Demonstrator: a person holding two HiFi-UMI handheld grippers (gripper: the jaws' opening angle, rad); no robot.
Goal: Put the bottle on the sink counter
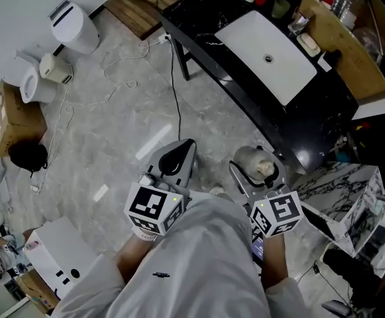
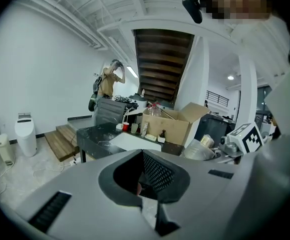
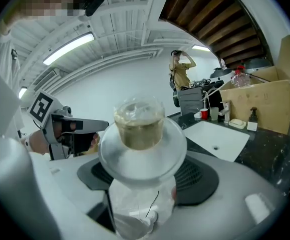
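Right gripper point(image 3: 141, 184) jaws clamp the clear bottle point(image 3: 140, 134); left gripper point(image 1: 179, 154) jaws sit together, empty.

Bright, even lighting is shown; a pale glare streak point(image 1: 154, 142) is seen on the floor point(image 1: 112, 111) below-left of the sink point(image 1: 268, 55). Gripper views are bent by wide-angle distortion, with black corners.
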